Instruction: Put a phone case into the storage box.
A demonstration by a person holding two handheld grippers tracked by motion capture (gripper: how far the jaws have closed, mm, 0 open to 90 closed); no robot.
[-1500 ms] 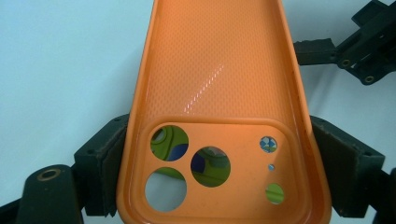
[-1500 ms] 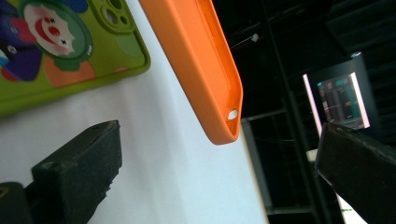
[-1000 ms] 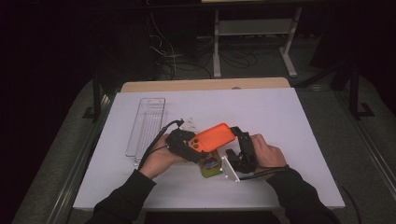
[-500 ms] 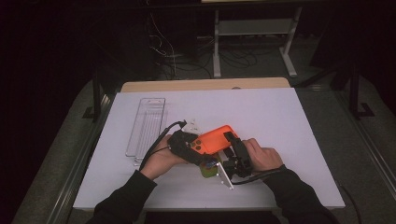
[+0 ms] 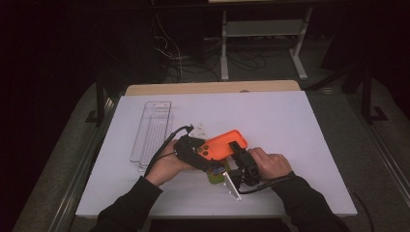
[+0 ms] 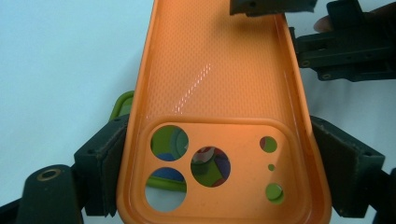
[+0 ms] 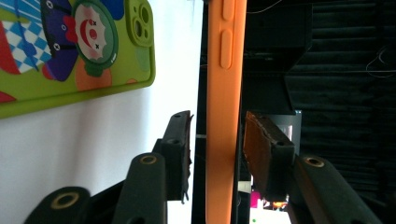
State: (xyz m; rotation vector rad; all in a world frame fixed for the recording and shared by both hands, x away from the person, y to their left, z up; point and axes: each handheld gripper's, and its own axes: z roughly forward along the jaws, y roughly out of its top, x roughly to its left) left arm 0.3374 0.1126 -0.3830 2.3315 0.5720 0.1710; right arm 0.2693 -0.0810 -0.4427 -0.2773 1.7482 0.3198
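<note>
A white table (image 5: 290, 125) takes up most of the high view, with the person's forearms coming in from its near edge; a clear plastic tray (image 5: 151, 129) lies on the left part of it, well apart from the hands, and a few small white bits (image 5: 198, 129) sit between the tray and the work.

Near the front middle, the orange phone case (image 5: 225, 144) is held up off the surface between the two tools — its camera end toward the left gripper (image 5: 191, 149), its far end toward the right gripper (image 5: 243, 162); beneath it a green phone case (image 5: 212, 173) with a cartoon print lies flat on the table.

In the left gripper view the orange case (image 6: 219, 93) runs away from the camera, inner side up; the two black jaws press against its long edges at the camera-cutout end, so this tool is clamped on it; the right gripper (image 6: 336, 42) reaches the far end at top right.

In the right gripper view the orange case (image 7: 225, 93) stands edge-on between the jaws, side buttons visible; the jaws straddle it, the right pad close against it, a thin gap on the left — whether they truly pinch it I cannot tell; the green case (image 7: 79, 51) lies upper left.
</note>
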